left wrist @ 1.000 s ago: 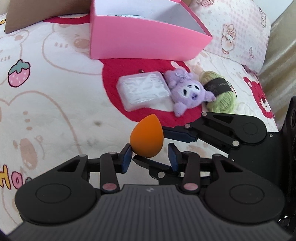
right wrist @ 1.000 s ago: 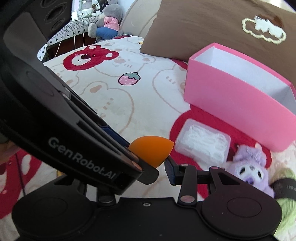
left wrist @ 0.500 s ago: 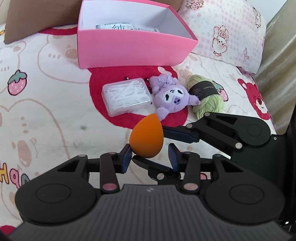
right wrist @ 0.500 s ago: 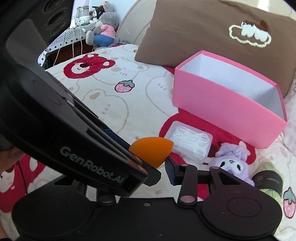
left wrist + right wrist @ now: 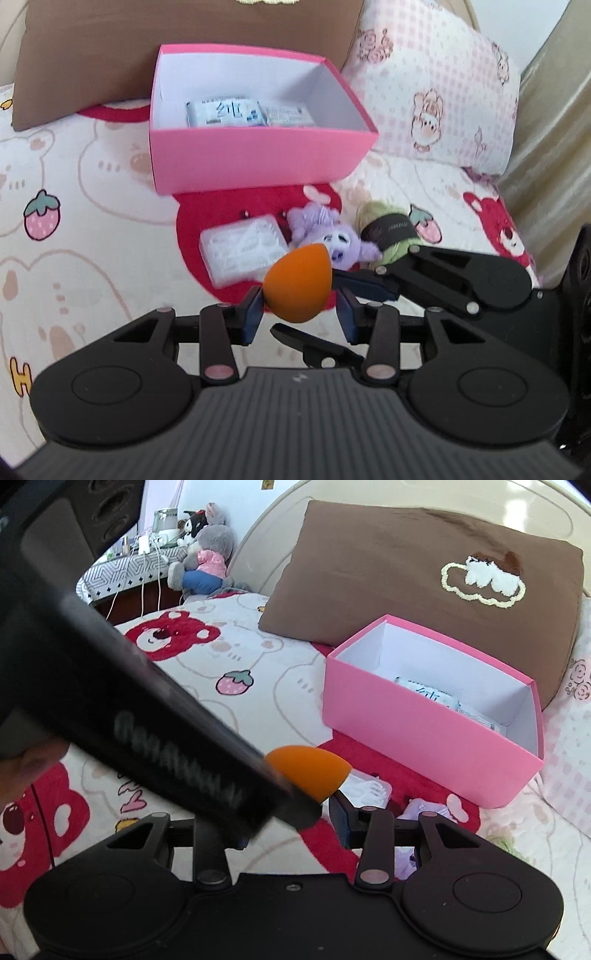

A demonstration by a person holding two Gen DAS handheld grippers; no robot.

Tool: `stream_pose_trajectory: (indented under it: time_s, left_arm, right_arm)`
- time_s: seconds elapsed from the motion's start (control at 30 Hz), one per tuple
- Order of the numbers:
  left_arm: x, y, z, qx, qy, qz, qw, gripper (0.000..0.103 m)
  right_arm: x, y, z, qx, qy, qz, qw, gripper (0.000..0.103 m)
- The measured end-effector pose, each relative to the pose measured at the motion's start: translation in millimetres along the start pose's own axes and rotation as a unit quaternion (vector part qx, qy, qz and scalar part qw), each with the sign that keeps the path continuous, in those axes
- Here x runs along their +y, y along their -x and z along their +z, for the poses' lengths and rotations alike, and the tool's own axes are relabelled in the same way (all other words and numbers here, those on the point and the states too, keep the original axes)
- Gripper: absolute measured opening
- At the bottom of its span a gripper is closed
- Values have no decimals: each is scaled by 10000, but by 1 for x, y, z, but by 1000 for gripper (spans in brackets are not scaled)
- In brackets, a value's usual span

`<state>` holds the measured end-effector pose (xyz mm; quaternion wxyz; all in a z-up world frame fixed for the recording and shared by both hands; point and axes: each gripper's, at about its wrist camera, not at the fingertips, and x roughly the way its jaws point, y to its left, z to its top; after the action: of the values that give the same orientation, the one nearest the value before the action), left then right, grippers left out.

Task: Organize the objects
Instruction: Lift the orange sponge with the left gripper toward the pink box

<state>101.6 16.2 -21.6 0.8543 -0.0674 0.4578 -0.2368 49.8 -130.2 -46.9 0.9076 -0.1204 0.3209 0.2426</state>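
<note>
Left to right: the left gripper stands spread, 1 pad touching the orange sponge; the right gripper appears to pinch it, though its left finger is hidden. Step in hand, by judgement: carrying the sponge to the pink box (2 packets inside) at the bed's head edge. Next: lift over the near wall, release. Since 1.0 s ago, the box sits farther off.

Matt, smooth orange sponge; pink box at 12 o'clock — smooth card, white inside; fuzzy purple plush; clear glossy plastic case — soft printed bedsheet.
</note>
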Motion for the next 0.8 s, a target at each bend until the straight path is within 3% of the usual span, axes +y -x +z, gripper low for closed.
stream_pose_trajectory:
  time_s: [0.17, 0.5, 0.8]
  left_arm:
    - [0, 3, 12, 47, 150, -47, 9999, 40]
    - [-21, 23, 60, -63, -263, -130, 9995, 41]
    - [-28, 41, 84, -275, -465, -214, 9983, 40]
  right_arm:
    - [-6, 11, 15, -347, -41, 40, 9994, 47]
    - [-27, 27, 48, -543, -69, -133, 9984, 47]
    - [-37, 30, 61, -915, -156, -187, 9955, 47]
